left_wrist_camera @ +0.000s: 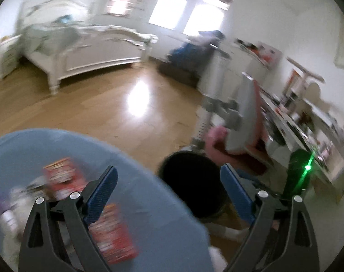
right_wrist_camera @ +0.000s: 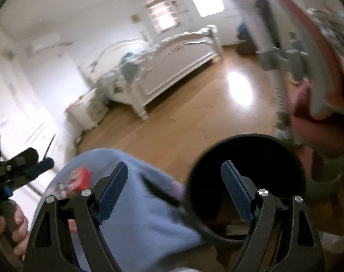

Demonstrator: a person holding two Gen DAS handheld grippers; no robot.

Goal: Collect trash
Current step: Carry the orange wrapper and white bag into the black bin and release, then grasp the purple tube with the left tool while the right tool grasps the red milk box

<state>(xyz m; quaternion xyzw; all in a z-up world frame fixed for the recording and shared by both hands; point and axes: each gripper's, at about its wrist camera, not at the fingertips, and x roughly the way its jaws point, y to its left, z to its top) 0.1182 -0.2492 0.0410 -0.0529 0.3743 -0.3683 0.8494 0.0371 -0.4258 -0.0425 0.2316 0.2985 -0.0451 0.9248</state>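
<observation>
Both views are smeared with motion blur, so small detail is uncertain. Going left to right in the left wrist view: at 8 o'clock a round tabletop (left_wrist_camera: 149, 181) under smooth pale-blue cloth carries the trash, namely two flat red printed packets (left_wrist_camera: 114, 233), glossy like snack wrappers, plus something white and crumpled (left_wrist_camera: 15, 206) at the far left that may be tissue or plastic. The left tongs (left_wrist_camera: 168, 195) hang over the tabletop's edge with textured blue pads spread wide, holding nothing. At 6 o'clock, just beside the cloth, stands a round black bin (left_wrist_camera: 192, 185), its dark mouth open. In the right wrist view the right tongs (right_wrist_camera: 174, 189) are likewise spread and empty, hovering between the blue cloth and the bin (right_wrist_camera: 246, 181), which sits at 5 o'clock on the glossy wooden floor (right_wrist_camera: 183, 122). I judge this the approach step, with nothing yet picked up. The next move likely calls for lowering one pair of tongs onto a thin packet's edge, pinching it, then carrying it rightward over the bin.
</observation>
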